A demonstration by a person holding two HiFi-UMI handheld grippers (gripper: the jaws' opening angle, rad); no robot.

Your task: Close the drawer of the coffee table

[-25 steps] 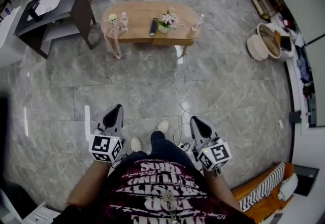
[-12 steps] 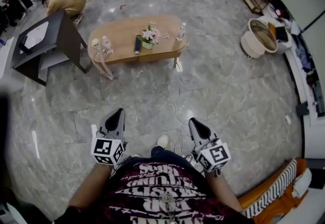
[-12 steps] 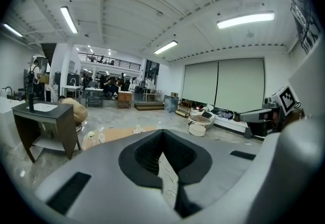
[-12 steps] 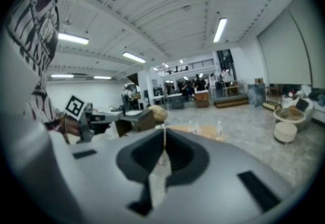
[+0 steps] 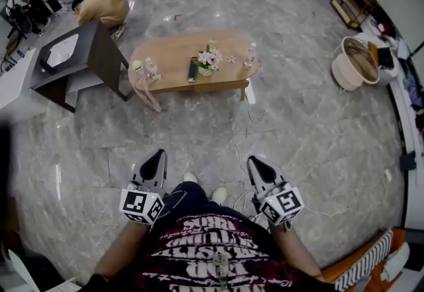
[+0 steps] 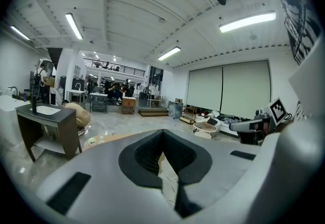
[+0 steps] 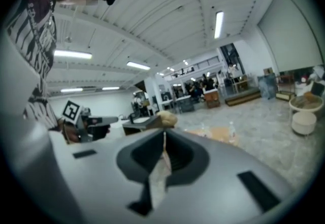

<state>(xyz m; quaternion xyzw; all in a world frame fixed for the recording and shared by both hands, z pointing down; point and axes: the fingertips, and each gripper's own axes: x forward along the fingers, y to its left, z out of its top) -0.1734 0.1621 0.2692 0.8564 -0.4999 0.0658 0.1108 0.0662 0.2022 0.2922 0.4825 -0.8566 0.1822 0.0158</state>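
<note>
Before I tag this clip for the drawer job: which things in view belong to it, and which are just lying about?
Job: oval light-wood coffee table; left gripper and right gripper, both shut and empty.
Lying about: pot of pink flowers, black remote, clear plastic bottle, dark grey side table.

The person wears a black shirt (image 5: 212, 254) with maroon-and-white lettering, dark trousers (image 5: 180, 199) and 2 white shoes (image 5: 218, 194). The left gripper (image 5: 159, 153) and right gripper (image 5: 252, 160) are grey and black, each with a black-and-white marker cube (image 5: 140, 206).
</note>
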